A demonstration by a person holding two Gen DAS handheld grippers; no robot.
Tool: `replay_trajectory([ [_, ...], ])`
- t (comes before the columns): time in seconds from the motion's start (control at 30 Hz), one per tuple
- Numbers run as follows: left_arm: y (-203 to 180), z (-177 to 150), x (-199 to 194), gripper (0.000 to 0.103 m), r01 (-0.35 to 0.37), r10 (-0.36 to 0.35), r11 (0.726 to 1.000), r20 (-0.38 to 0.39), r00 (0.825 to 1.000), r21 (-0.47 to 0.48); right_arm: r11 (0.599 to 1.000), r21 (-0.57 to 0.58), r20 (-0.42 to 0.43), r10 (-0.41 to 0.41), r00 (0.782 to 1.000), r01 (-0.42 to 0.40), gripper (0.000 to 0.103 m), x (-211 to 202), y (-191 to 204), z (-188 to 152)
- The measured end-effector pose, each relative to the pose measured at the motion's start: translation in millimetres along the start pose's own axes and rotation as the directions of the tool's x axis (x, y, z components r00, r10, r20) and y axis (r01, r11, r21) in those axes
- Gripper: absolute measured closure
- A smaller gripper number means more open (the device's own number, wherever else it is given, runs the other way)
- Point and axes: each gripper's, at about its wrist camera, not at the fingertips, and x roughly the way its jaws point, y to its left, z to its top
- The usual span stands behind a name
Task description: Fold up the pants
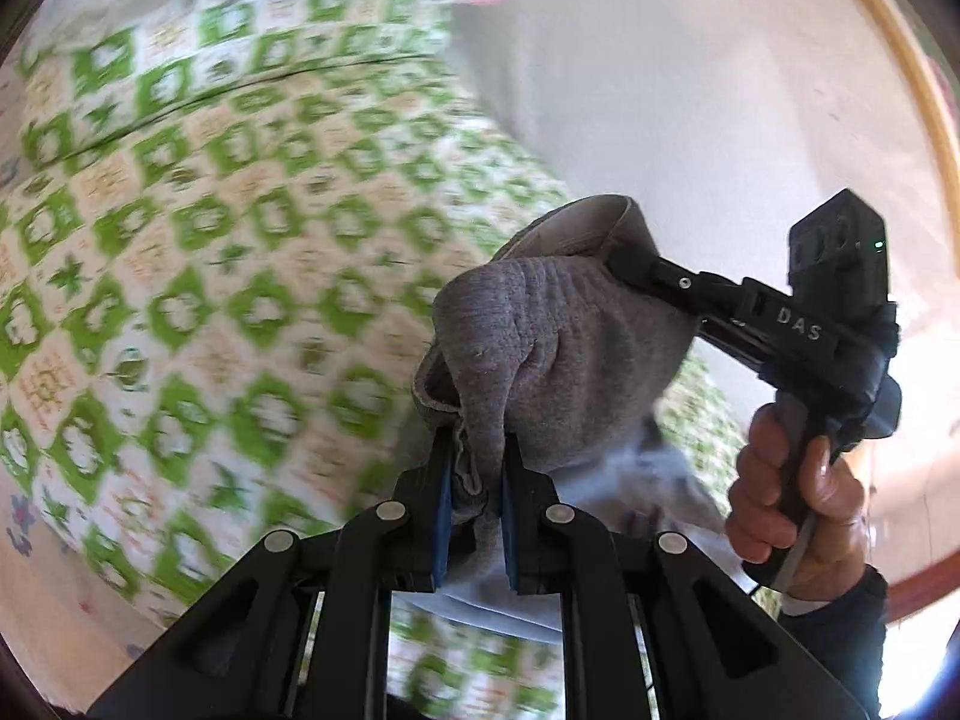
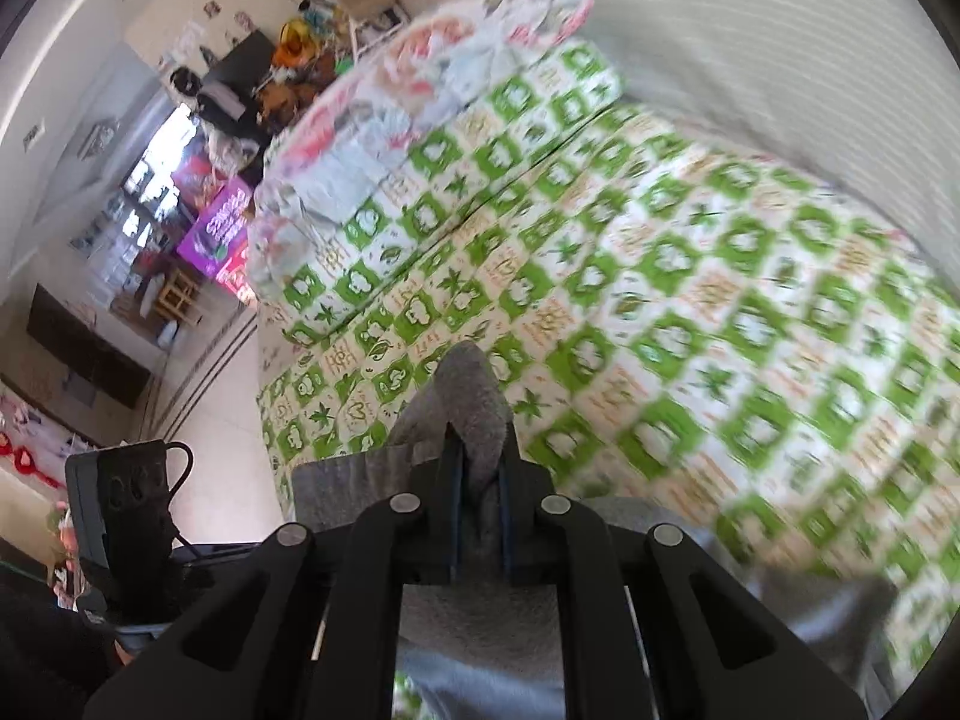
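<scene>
In the left wrist view, the left hand-held gripper [image 1: 478, 468] is seen nearly closed, its blue pads clamped on a bunched fold of the grey pants [image 1: 540, 336]. The cloth is gathered into a ridged lump above the fingertips and hangs down behind them, clear of the bed [image 1: 198, 252], whose cover is printed in green and cream squares and is blurred. To the right, the right hand-held gripper [image 1: 624, 261] is shown from the side, its tip buried in the upper edge of the same grey cloth. Its handle is gripped by a hand [image 1: 792, 480] with a dark sleeve at the wrist. A pale wall [image 1: 690, 72] fills the upper right, edged by a wooden frame [image 1: 900, 78].

In the right wrist view, the right hand-held gripper [image 2: 480, 468] is likewise nearly closed, with a peak of the pants [image 2: 474, 396] pinched between its pads and standing up above the fingertips. More grey cloth is spread below and to both sides of the fingers. The bed [image 2: 690, 276] is seen beyond, with a folded floral quilt [image 2: 372, 138] laid at its far end. At the lower left, part of the left hand-held gripper's body [image 2: 120, 498] is visible with a cable; its fingers cannot be made out here. A tiled floor [image 2: 204, 372] and cluttered furniture are seen at the left.
</scene>
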Motion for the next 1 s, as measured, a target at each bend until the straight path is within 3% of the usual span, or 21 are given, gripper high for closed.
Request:
replay_trajectory([
  [0.27, -77.6, -23.2, 6.8, 0.091, 0.116, -0.109, 0.985, -0.06, 0.992, 0.126, 0.997, 0.082, 0.138, -0.026, 0.99, 0.014, 0.092, -91.8, -28.3, -38.1],
  [0.53, -146.4, -58.8, 32.7, 0.091, 0.175, -0.14, 0.953, -0.153, 0.978, 0.249, 0.981, 0.194, 0.256, -0.044, 0.966, -0.006, 0.092, -161.6, -69.1, -92.1],
  [0.77, -202.3, -101.9, 56.1, 0.091, 0.211, -0.134, 0.909, -0.228, 0.964, 0.359, 0.957, 0.285, 0.352, -0.052, 0.935, -0.054, 0.093, -215.5, -108.5, -146.1],
  [1.0, -253.7, -143.9, 83.2, 0.091, 0.243, -0.117, 0.85, -0.283, 0.952, 0.468, 0.939, 0.341, 0.406, -0.108, 0.907, -0.04, 0.093, -262.1, -134.8, -198.2],
])
